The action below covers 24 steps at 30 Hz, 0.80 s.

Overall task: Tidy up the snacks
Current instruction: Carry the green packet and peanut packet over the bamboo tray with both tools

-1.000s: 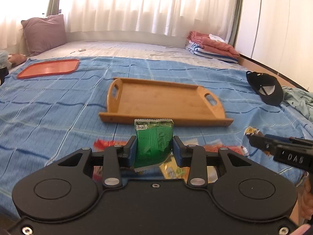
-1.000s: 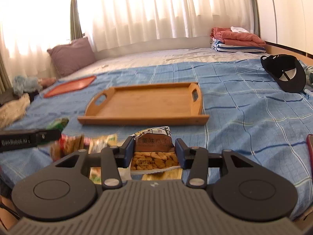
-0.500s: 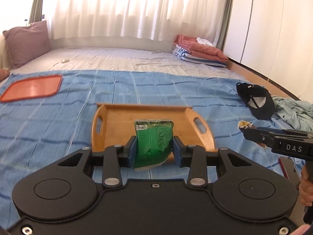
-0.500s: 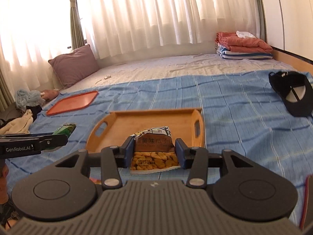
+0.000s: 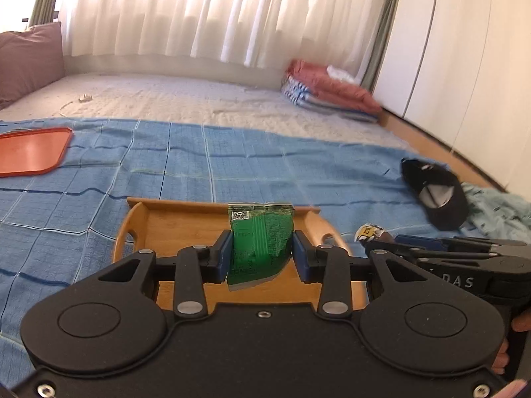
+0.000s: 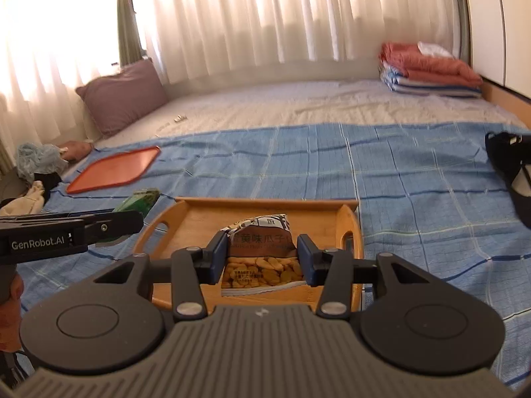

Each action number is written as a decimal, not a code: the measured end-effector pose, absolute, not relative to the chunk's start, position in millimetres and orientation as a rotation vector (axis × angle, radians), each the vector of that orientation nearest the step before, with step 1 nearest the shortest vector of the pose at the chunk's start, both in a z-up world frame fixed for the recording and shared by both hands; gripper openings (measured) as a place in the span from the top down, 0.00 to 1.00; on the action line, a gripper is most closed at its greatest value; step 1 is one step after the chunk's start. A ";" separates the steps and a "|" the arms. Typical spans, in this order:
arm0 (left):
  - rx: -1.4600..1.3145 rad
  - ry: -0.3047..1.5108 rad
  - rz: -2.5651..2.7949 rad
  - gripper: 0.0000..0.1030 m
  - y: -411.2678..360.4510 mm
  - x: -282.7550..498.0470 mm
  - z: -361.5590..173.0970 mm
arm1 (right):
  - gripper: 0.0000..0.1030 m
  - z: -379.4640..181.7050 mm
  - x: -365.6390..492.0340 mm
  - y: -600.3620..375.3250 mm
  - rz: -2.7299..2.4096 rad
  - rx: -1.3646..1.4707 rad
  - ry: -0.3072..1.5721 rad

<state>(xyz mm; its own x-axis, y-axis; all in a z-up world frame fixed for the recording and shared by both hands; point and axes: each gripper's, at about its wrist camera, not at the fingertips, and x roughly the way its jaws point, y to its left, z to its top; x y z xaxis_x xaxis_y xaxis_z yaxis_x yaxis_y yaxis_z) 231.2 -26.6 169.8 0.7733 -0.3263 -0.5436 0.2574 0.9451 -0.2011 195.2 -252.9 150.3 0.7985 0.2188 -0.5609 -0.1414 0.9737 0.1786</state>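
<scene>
My left gripper (image 5: 261, 254) is shut on a green snack packet (image 5: 260, 242), held upright above the wooden tray (image 5: 179, 229). My right gripper (image 6: 262, 258) is shut on a brown and yellow seed packet (image 6: 260, 258), also hanging over the wooden tray (image 6: 212, 219). The tray lies on the blue checked blanket (image 5: 232, 165) and looks bare inside. In the left wrist view the right gripper (image 5: 375, 237) comes in from the right with its packet tip showing. In the right wrist view the left gripper (image 6: 132, 214) comes in from the left with the green packet (image 6: 139, 200).
An orange flat tray (image 6: 113, 169) lies far left on the blanket. A black cap (image 5: 434, 195) sits at the right beside light blue cloth (image 5: 497, 209). Folded red and striped bedding (image 6: 428, 69) lies at the back right, a purple pillow (image 6: 122, 96) at the back left.
Both grippers have carried their packets forward and upward, from the snack pile at the near edge to above the wooden tray. The pile has dropped out of view. Grips are unchanged.
</scene>
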 end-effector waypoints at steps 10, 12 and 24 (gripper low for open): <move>-0.097 0.775 -0.248 0.65 -38.1 300.1 95.3 | 0.52 84.2 260.5 -260.2 0.139 0.226 0.796; -0.093 0.804 -0.246 0.65 -42.5 308.7 83.3 | 0.51 71.1 268.3 -261.4 0.136 0.252 0.826; -0.035 0.874 -0.233 0.64 -57.6 328.5 45.8 | 0.51 34.2 282.0 -253.2 0.133 0.186 0.900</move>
<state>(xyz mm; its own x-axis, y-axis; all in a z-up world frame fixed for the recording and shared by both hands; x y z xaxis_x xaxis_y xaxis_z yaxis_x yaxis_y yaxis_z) 328.5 -57.6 45.8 0.6182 -0.2167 -0.7556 0.1878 0.9741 -0.1257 282.0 -253.2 34.2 0.6154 0.1927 -0.7643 -0.0369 0.9756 0.2163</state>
